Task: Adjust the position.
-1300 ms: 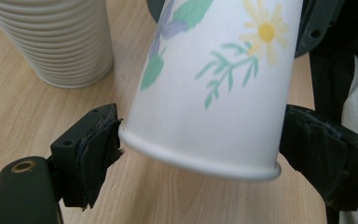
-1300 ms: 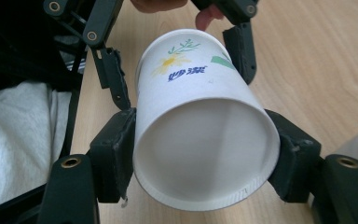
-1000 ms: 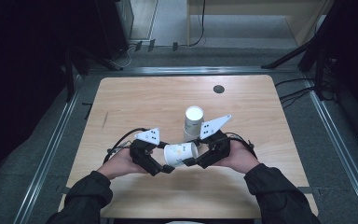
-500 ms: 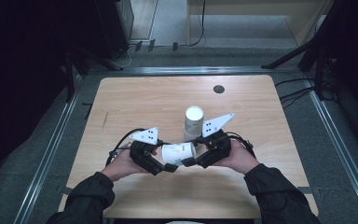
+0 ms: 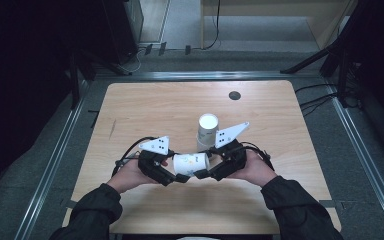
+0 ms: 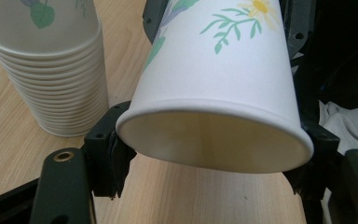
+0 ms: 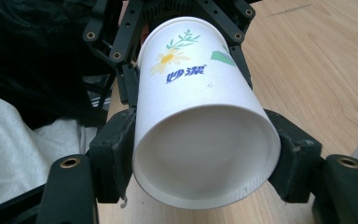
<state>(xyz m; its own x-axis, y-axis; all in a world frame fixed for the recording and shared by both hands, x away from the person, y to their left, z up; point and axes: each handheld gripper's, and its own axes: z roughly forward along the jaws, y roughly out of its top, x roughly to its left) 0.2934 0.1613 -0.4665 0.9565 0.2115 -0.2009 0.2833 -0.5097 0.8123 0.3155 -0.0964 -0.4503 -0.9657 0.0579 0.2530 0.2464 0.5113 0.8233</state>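
A white paper cup [image 5: 191,164] with a flower print lies on its side in the air between both grippers, just above the table. My left gripper [image 5: 180,177] has just been closing, and its pads press the cup's open mouth [image 6: 214,149] from both sides. My right gripper [image 5: 203,174] holds the base end [image 7: 200,154]. Its jaws have just been opening a little, and the pads still touch the cup wall. A stack of matching cups [image 5: 207,131] stands upright right behind the grippers, also seen as the cup stack [image 6: 51,70] in the left gripper view.
The wooden table [image 5: 150,110] has a small dark round mark [image 5: 234,95] at the back right. Metal rails [image 5: 55,165] run along its sides. Cables trail from both grippers. White cloth [image 7: 14,154] shows beside the right jaws.
The left jaws have closed from wide open onto the cup's mouth end. Both hands have stayed where they were, and the cup has hardly shifted.
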